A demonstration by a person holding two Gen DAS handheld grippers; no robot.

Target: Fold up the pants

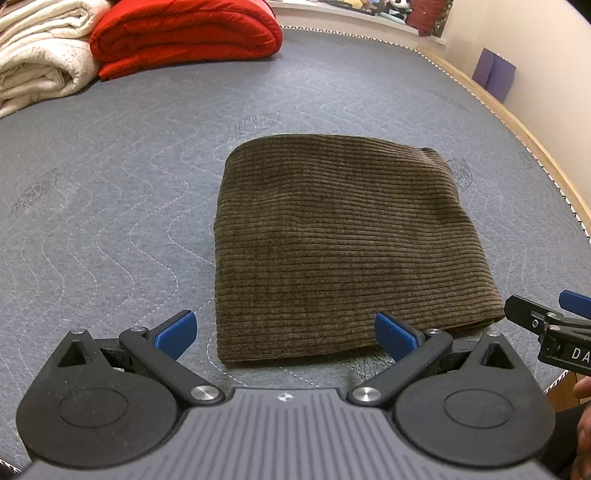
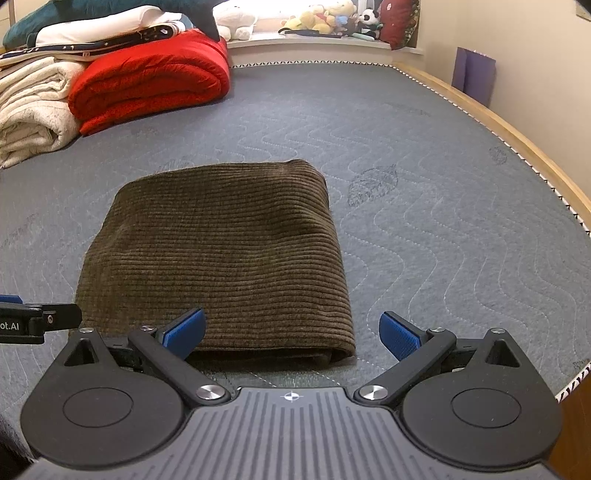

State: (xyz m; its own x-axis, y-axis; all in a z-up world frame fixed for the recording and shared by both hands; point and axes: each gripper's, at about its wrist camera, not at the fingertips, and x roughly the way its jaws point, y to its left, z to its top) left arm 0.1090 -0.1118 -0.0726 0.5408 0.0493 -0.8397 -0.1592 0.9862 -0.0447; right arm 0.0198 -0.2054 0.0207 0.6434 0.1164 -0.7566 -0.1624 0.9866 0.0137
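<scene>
**Brown cord on grey quilting**

The folded pants (image 1: 332, 236) were dark olive-brown corduroy with fine ribs. Under them the mattress (image 1: 110, 206) was blue-grey, stitched in pale wavy lines. My fingertips (image 2: 184, 332) wore blue pads on black arms. Behind lay a red blanket (image 2: 147, 85) and a cream one (image 2: 33, 110).

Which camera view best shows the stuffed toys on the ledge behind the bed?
The right wrist view: the stuffed toys sit in a visible row along the ledge. The left wrist view catches only a cropped strip of the stuffed toys at its top edge.
</scene>
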